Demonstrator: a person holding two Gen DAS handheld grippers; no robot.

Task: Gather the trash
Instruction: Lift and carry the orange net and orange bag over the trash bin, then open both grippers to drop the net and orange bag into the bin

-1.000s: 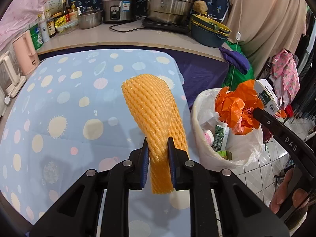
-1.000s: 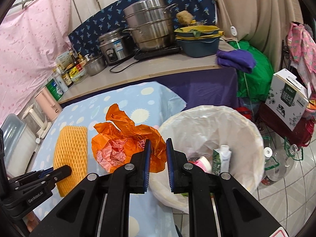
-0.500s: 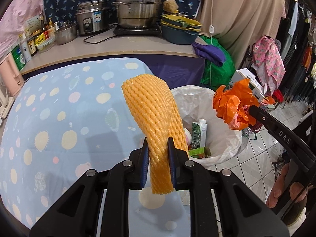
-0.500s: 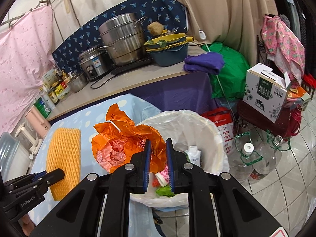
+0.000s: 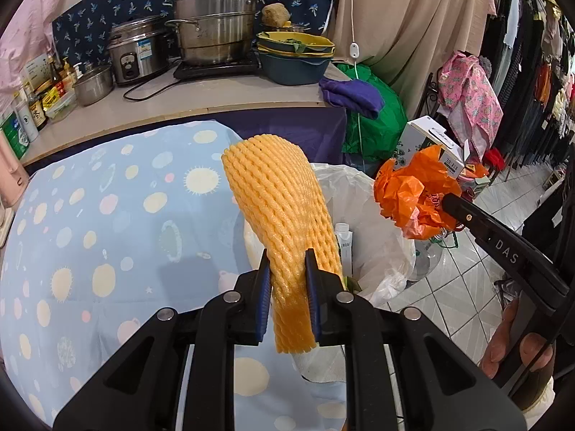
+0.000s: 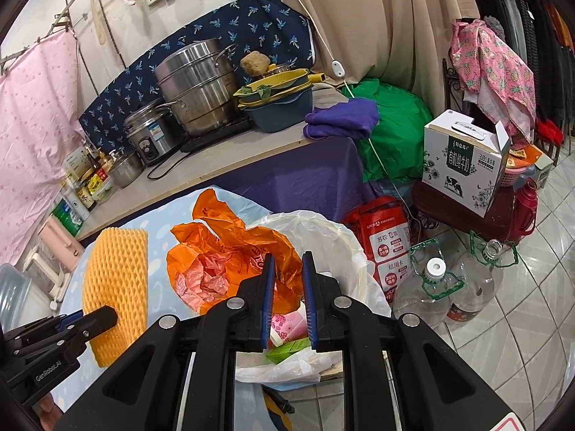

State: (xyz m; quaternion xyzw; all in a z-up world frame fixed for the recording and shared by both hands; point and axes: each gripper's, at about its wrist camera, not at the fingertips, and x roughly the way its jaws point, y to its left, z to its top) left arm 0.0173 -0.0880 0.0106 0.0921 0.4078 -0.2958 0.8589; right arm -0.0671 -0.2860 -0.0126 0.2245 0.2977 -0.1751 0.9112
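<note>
At frame center, the left gripper pinched the light, squashy foam net near its lower end; the right gripper clamped the limp orange bag, both beside the bin.

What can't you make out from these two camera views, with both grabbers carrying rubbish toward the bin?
- Left wrist view: most of the bin inside, hidden by the foam net that the left gripper holds.
- Right wrist view: the bin's bottom, hidden by the orange bag and the right gripper.
- Right wrist view: labels on the bottles on the counter, too small to read.
- Left wrist view: the hand, cut off by the edge.
</note>
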